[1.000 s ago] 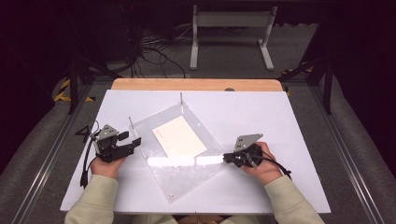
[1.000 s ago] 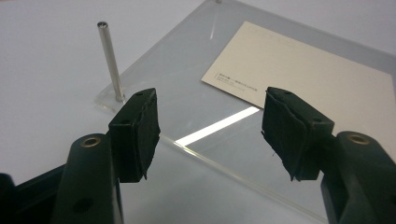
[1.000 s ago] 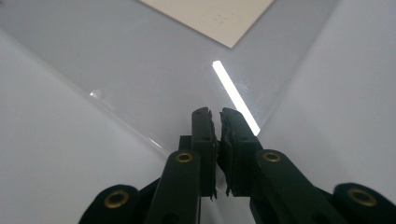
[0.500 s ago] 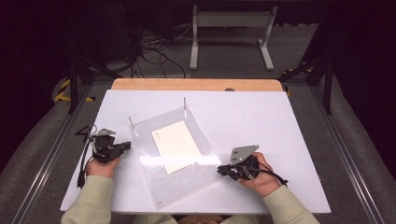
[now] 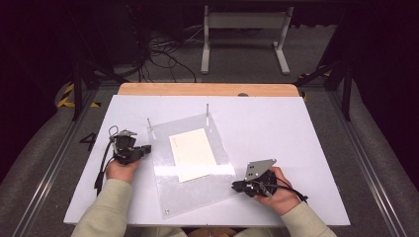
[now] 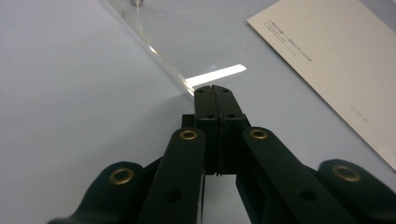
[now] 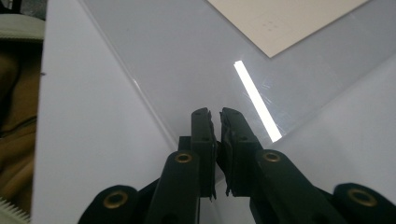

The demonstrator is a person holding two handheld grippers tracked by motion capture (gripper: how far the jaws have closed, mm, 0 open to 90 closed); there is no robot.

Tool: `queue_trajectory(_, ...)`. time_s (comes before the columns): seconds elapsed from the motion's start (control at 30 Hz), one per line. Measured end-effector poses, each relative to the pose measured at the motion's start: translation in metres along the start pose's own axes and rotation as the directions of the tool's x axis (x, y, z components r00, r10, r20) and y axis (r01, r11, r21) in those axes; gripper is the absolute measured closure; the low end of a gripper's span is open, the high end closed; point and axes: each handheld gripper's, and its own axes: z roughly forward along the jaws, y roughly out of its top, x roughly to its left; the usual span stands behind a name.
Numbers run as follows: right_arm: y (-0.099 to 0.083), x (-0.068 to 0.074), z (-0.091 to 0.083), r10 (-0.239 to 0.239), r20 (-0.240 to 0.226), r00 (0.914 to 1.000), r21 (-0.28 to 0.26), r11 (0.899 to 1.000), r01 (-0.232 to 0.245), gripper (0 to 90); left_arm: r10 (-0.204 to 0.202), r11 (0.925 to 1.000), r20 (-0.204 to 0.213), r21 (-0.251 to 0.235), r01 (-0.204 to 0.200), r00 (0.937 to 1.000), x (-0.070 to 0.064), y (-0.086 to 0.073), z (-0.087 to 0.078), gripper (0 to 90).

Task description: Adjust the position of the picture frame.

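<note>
A clear plastic sheet (image 5: 197,187) is lying flat on the white table (image 5: 306,133), a cream card (image 5: 192,154) resting on it. The left gripper (image 5: 146,149), jaws pressed together, is touching the sheet's left edge. The right gripper (image 5: 235,186) is pinching the sheet's lower right edge between nearly closed jaws.

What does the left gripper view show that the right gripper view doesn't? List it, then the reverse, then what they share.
Left gripper view: a metal post at the clear sheet edge, and printed lines on the white card. Right gripper view: the person's sleeve beyond the table edge. Both: the sheet, the card, a bright reflection, and black tongs, left tongs and right tongs.
</note>
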Motion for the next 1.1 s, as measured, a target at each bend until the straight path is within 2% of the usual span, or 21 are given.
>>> queue_trajectory(0.07,-0.004,0.006,-0.003,0.008,-0.014,0.9999,-0.002,1.0,-0.008,83.4,0.021,0.9998,-0.004,-0.005,-0.021,0.9998,-0.007,0.007,0.009,89.9)
queue_trajectory(0.23,-0.011,0.02,-0.01,0.009,-0.036,0.9993,-0.002,1.0,-0.009,83.4,0.04,0.9991,0.013,-0.013,-0.039,0.9991,-0.022,0.017,0.024,89.9)
queue_trajectory(0.43,-0.013,0.033,-0.015,-0.013,-0.061,0.9981,0.021,1.0,0.015,83.4,0.064,0.998,0.057,0.0,-0.064,0.9963,-0.034,0.019,0.03,89.9)
queue_trajectory(0.5,-0.013,0.036,-0.016,-0.02,-0.064,0.9978,0.035,0.999,0.022,83.5,0.103,0.9945,0.068,0.011,-0.104,0.9923,-0.039,0.018,0.029,89.9)
queue_trajectory(0.53,-0.013,0.037,-0.017,-0.025,-0.066,0.9975,0.043,0.999,0.028,83.5,0.103,0.9945,0.068,0.011,-0.104,0.9923,-0.039,0.018,0.029,89.8)
queue_trajectory(0.57,-0.012,0.039,-0.017,-0.033,-0.069,0.997,0.051,0.998,0.036,83.6,0.143,0.989,0.086,0.024,-0.146,0.9859,-0.042,0.016,0.027,89.8)
queue_trajectory(0.67,-0.012,0.041,-0.018,-0.045,-0.068,0.9967,0.062,0.997,0.05,83.6,0.14,0.9893,0.136,0.02,-0.144,0.9808,-0.041,0.012,0.019,89.6)
queue_trajectory(0.8,-0.011,0.045,-0.019,-0.05,-0.082,0.9954,0.082,0.995,0.056,83.6,0.149,0.9886,0.16,-0.006,-0.15,0.9757,-0.045,0.009,0.006,86.5)
queue_trajectory(0.83,-0.011,0.045,-0.02,-0.05,-0.087,0.9949,0.085,0.995,0.057,83.6,0.168,0.9856,0.169,-0.012,-0.169,0.9711,-0.046,0.009,0.003,85.1)
queue_trajectory(0.9,-0.011,0.046,-0.02,-0.05,-0.091,0.9946,0.089,0.994,0.058,83.6,0.175,0.9845,0.17,-0.015,-0.175,0.9699,-0.048,0.008,0.001,84.0)
queue_trajectory(0.93,-0.011,0.048,-0.022,-0.041,-0.099,0.9943,0.106,0.993,0.052,83.7,0.198,0.98,0.188,-0.022,-0.198,0.9619,-0.053,0.006,-0.004,83.7)
queue_trajectory(1.0,-0.01,0.05,-0.023,-0.053,-0.095,0.994,0.129,0.99,0.065,83.7,0.201,0.9796,0.2,-0.029,-0.199,0.959,-0.057,0.002,-0.008,83.1)
queue_trajectory(1.03,-0.009,0.052,-0.024,-0.061,-0.09,0.9941,0.148,0.986,0.074,83.7,0.217,0.976,0.206,-0.031,-0.216,0.954,-0.059,0.001,-0.009,83.1)
queue_trajectory(1.1,-0.007,0.054,-0.025,-0.062,-0.079,0.9949,0.174,0.982,0.075,83.8,0.227,0.9739,0.209,-0.039,-0.224,0.9511,-0.061,-0.002,-0.013,82.7)
